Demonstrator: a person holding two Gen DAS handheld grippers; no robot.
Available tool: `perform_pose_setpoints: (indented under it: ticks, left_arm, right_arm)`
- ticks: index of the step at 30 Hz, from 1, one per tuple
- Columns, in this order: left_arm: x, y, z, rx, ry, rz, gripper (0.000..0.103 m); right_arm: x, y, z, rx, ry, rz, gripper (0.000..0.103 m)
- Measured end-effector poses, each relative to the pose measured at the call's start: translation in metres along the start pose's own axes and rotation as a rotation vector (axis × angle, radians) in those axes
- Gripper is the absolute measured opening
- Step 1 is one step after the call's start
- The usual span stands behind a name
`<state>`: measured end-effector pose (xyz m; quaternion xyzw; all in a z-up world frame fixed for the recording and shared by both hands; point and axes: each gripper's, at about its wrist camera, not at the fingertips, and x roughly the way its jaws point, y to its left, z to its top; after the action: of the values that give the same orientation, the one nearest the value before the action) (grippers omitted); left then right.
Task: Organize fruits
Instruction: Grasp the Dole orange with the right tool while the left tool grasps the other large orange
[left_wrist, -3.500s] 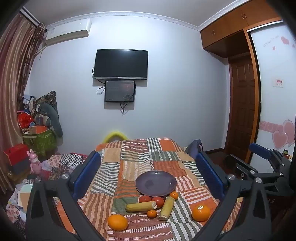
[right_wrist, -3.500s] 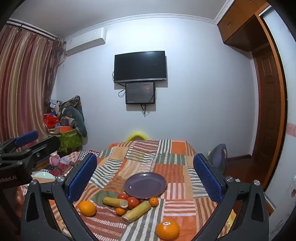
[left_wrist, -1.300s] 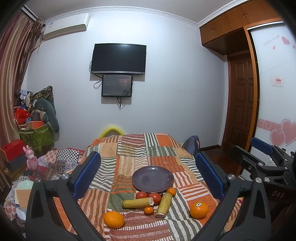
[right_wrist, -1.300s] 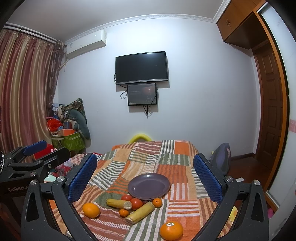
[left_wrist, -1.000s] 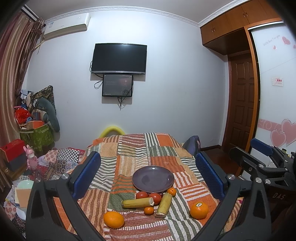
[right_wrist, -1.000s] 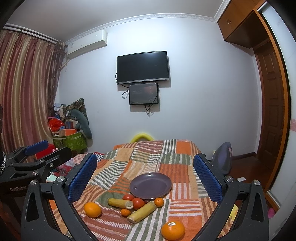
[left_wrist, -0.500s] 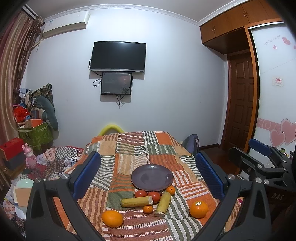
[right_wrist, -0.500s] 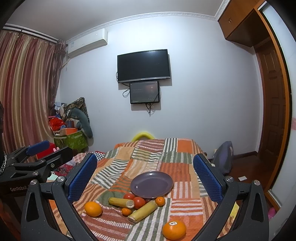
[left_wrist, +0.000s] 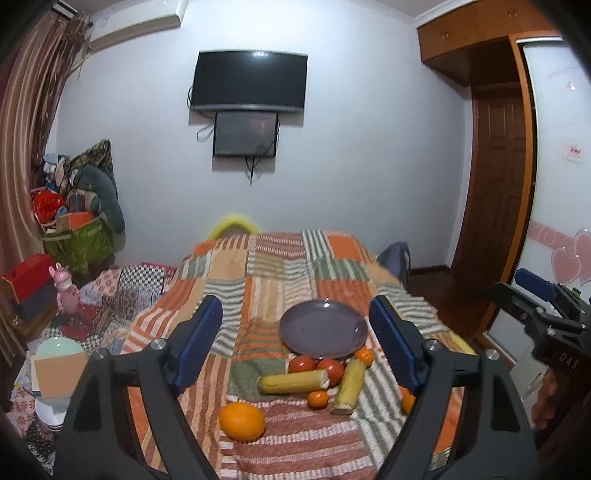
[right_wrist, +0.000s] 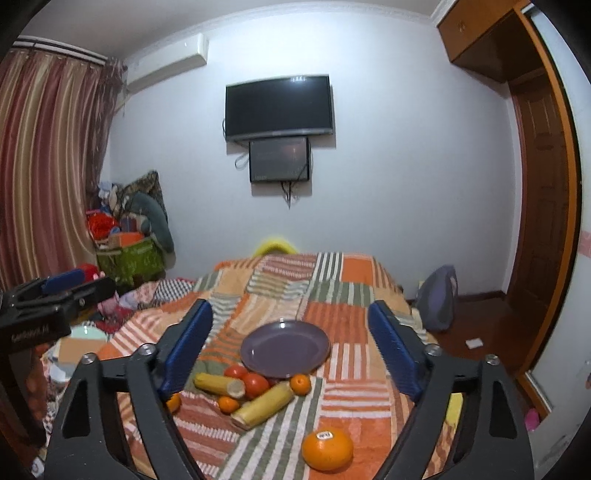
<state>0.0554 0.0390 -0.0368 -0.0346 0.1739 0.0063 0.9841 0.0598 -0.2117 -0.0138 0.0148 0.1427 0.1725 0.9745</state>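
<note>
Both hand-held grippers, left and right, hang released, and over the last seconds I've only eased them nearer the striped patchwork bed. Nothing is sorted yet: the round purple plate sits bare, with the oranges, tomatoes and corn cobs just beside it.

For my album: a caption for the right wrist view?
Open right claw above empty round purple plate, fruit on striped patchwork blanket.

On the blanket, tomatoes and corn cobs lie just before the plate, oranges nearer.
</note>
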Motion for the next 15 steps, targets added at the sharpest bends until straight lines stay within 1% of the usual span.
perform_pose_setpoints:
  ticks: [3,5,9,11,15]
  left_arm:
    - [0.014,0.010,-0.004,0.010,0.037,0.010,0.079]
    - [0.024,0.018,-0.008,0.019,0.071,0.018,0.075]
    - [0.040,0.035,-0.017,0.031,0.127,0.029,0.073]
    - [0.049,0.041,-0.022,0.053,0.157,0.047,0.073]
    - [0.070,0.052,-0.033,0.072,0.228,0.047,0.073]
  right_arm:
    - [0.009,-0.007,-0.006,0.009,0.050,0.008,0.067]
    - [0.016,-0.010,-0.012,0.004,0.085,0.001,0.065]
    - [0.029,-0.020,-0.027,-0.006,0.164,-0.015,0.062]
    - [0.038,-0.027,-0.035,-0.005,0.222,-0.025,0.059]
    - [0.053,-0.043,-0.051,0.036,0.334,-0.011,0.059]
